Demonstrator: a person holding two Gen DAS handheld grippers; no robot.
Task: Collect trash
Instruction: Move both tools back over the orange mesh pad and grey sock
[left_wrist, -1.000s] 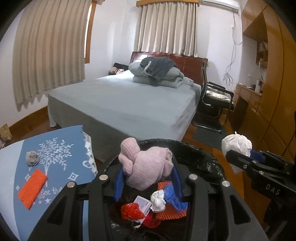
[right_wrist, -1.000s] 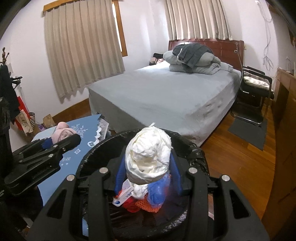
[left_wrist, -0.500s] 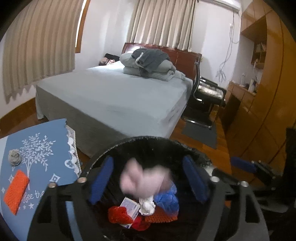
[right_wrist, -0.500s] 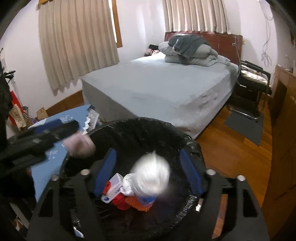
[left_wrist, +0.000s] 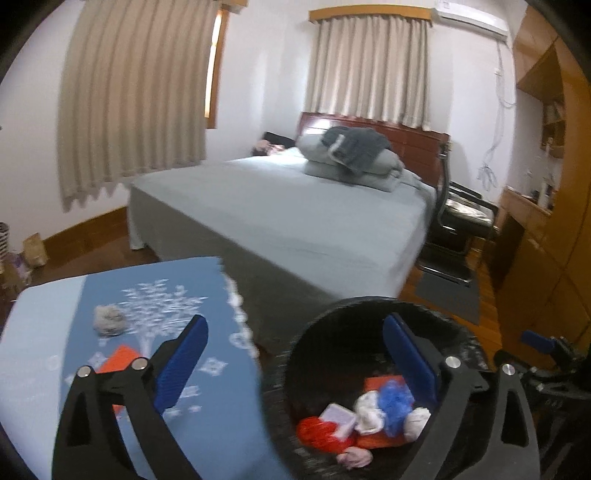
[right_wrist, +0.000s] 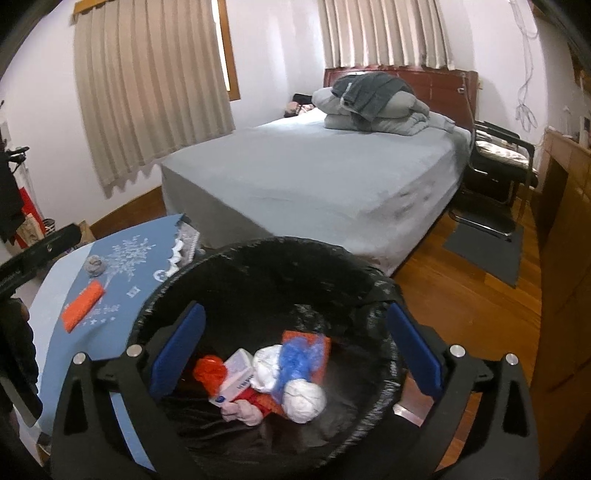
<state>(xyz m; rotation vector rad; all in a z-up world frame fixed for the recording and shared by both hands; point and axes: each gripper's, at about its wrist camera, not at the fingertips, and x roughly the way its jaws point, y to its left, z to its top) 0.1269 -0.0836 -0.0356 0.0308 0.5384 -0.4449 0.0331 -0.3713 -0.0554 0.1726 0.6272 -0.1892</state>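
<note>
Black crinkled plastic lined the round trash bin (right_wrist: 266, 258), with a pink knitted wad (right_wrist: 245, 411), a white crumpled ball (right_wrist: 304, 400), blue and red film and a small white box heaped at its bottom. Spread wide and empty after just opening stood both the right gripper (right_wrist: 295, 347), above the bin, and the left gripper (left_wrist: 295, 354), straddling the bin's rim at 9 o'clock. Left lying on the blue printed tablecloth (right_wrist: 122, 317) at 9 o'clock of the bin were a grey fuzzy clump (right_wrist: 95, 266) and a flat orange mesh piece (right_wrist: 83, 304); beyond, at 12 o'clock, a grey-sheeted bed (right_wrist: 314, 177), beige pleated curtains and a wooden floor.
</note>
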